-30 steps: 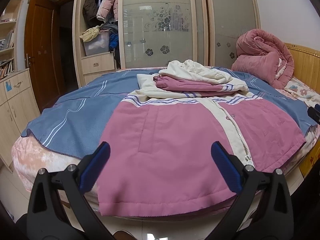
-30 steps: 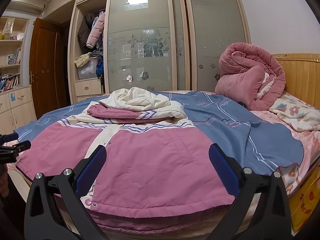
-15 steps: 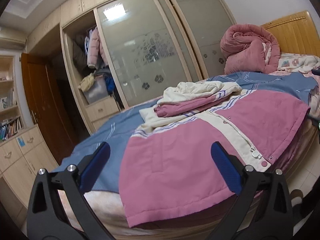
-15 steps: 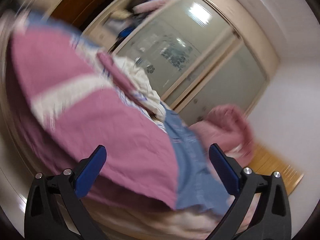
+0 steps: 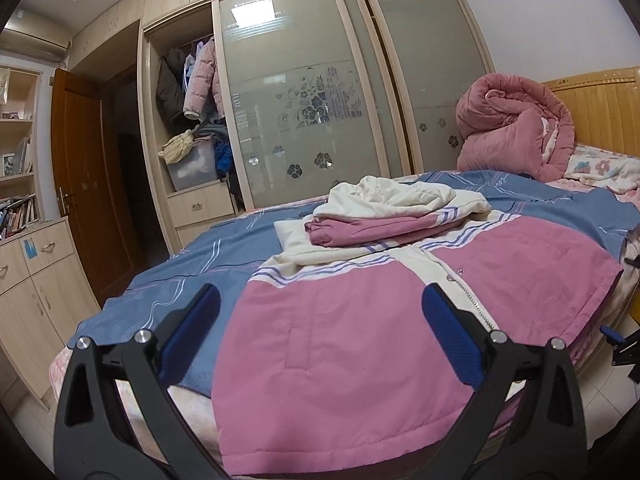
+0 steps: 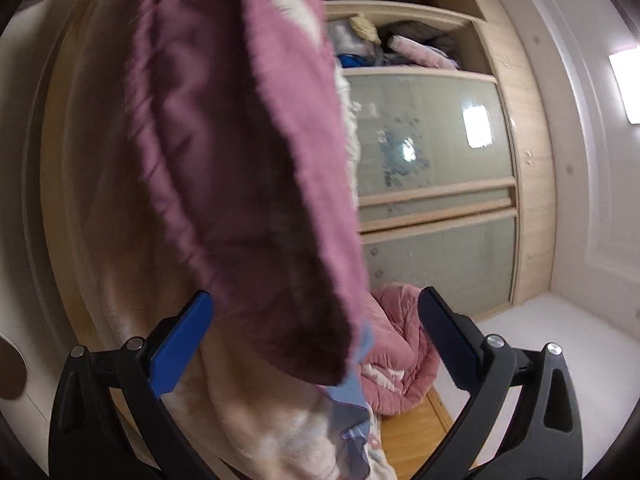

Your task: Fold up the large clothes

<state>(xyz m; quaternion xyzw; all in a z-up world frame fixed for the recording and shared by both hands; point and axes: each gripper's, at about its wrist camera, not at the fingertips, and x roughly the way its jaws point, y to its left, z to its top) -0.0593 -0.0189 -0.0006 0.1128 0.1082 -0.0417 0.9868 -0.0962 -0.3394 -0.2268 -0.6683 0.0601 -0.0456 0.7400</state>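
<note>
So the pink jacket (image 5: 360,340) is spread out flat on the bed (image 5: 180,268), front side up, zipper and snaps running up the cream strip in the middle, hem hanging a bit over the near edge of the mattress. Sleeves and hood look bundled up at the far end in a cream and pink heap.

Left gripper (image 5: 320,320) hangs just in front of the hem, jaws spread wide, nothing in them. Right gripper (image 6: 316,336) is rolled over sideways, also wide open with nothing gripped, and the hem corner of the jacket (image 6: 256,160) sits right between the blue fingers (image 6: 180,344). The view is blurry, so I can't tell if anything's touching yet.

My guess on handling: padded, soft and floppy, a bit bulky, and that smooth shell probably slides. I'd pinch deep on the stitched hem at both bottom corners, not the loose middle, or it'll sag and slip out
</note>
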